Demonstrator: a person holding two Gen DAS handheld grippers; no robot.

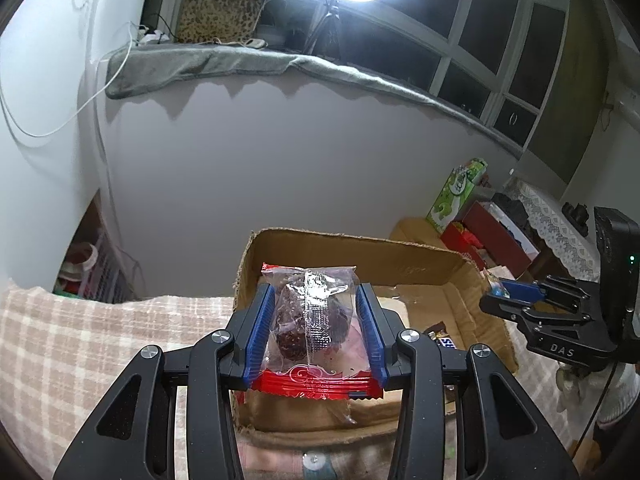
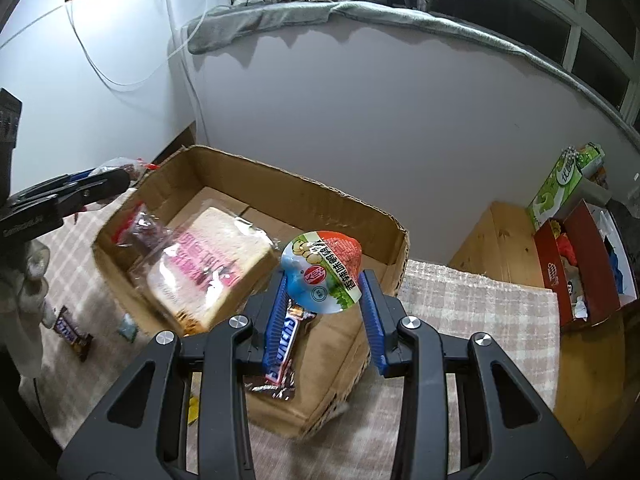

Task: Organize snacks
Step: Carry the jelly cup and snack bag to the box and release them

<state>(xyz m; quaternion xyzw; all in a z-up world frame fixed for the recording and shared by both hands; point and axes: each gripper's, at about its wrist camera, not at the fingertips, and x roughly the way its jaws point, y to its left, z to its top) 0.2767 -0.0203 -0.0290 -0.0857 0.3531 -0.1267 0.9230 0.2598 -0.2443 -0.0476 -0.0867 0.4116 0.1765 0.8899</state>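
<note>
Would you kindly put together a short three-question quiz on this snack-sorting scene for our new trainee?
1. True or false: the left gripper holds a clear-wrapped dark cake with a red edge.
2. What does the right gripper hold? A) a foil-lidded round jelly cup B) a banana C) a drink can
3. Fill in: the wrapped sliced bread lies inside the brown ____ box.

Key: 1 true; 2 A; 3 cardboard.
</note>
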